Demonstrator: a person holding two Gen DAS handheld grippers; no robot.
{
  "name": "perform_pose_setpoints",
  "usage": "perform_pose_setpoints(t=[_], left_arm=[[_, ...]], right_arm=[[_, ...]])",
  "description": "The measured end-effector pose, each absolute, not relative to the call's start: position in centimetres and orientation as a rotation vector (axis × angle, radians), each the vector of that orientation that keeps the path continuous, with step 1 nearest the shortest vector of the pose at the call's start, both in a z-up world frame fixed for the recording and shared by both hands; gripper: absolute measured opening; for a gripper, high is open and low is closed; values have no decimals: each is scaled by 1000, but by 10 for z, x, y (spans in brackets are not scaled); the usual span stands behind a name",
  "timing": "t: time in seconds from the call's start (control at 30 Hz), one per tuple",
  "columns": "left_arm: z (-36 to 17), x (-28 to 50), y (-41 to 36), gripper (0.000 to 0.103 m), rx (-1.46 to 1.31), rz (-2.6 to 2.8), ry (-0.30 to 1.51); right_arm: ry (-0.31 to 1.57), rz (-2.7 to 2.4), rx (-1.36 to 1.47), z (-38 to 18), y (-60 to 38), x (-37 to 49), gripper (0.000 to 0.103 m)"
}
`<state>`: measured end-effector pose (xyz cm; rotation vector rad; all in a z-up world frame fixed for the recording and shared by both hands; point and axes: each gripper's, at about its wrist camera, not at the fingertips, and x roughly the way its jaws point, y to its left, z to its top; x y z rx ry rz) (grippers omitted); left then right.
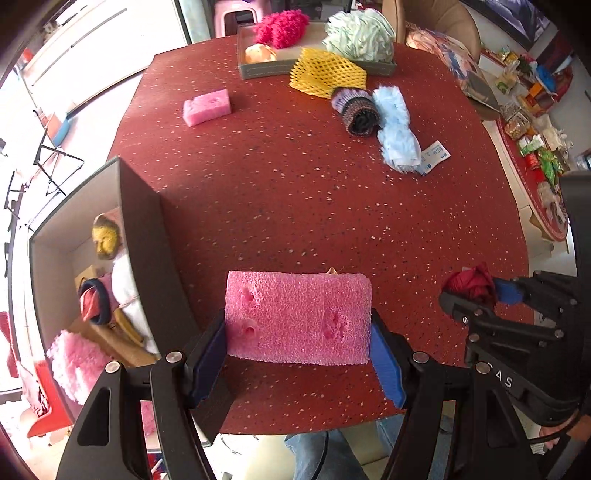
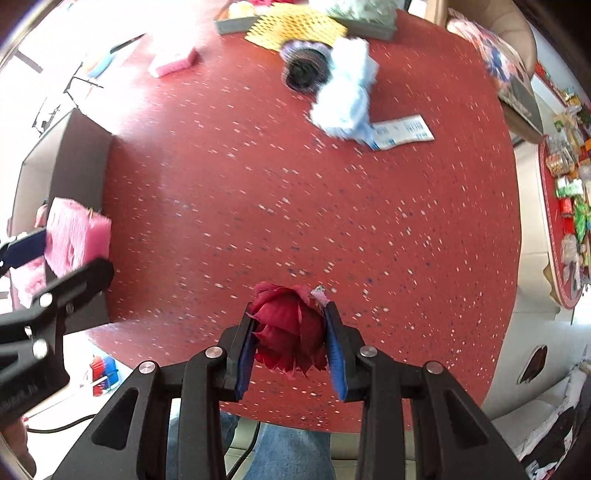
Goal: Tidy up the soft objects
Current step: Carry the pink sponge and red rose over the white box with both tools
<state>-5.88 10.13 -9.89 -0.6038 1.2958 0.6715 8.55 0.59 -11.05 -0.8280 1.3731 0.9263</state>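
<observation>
My left gripper [image 1: 297, 332] is shut on a pink sponge [image 1: 299, 317] and holds it above the near part of the red table [image 1: 277, 192], right of the open box [image 1: 74, 280]. My right gripper [image 2: 290, 332] is shut on a dark red fabric rose [image 2: 290, 328] near the table's front edge; the rose also shows in the left wrist view [image 1: 471, 284]. The held sponge shows at the left in the right wrist view [image 2: 75, 236]. A second pink sponge [image 1: 207, 107], a knitted roll [image 1: 356, 110] and a fluffy blue cloth [image 1: 397, 129] lie on the far half.
The box holds several soft items, among them a fluffy pink piece [image 1: 77, 365]. A grey tray [image 1: 258, 68] at the far edge holds a magenta fluffy piece [image 1: 282, 27] and a pale green pouf [image 1: 360, 35]. Yellow foam netting [image 1: 325, 72] leans on it. A white packet [image 1: 434, 155] lies by the blue cloth.
</observation>
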Motion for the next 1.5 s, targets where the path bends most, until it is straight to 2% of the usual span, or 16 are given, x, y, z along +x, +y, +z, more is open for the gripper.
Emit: perform_pose_setpoints(t=[0.7,1.03,1.5], left_arm=[[-46,-190,146,71,-754,978,1043],[-59,-262,173,71,-858,1177,1006],[-74,-278,189,71,-903,1201,1012]], right_arm=[[1170,1165,-1002,-69,104,-26,37],[1111,1334,-1026,-52,166,-91,37],[1108,1411,-1036,-49,212,-135,37]])
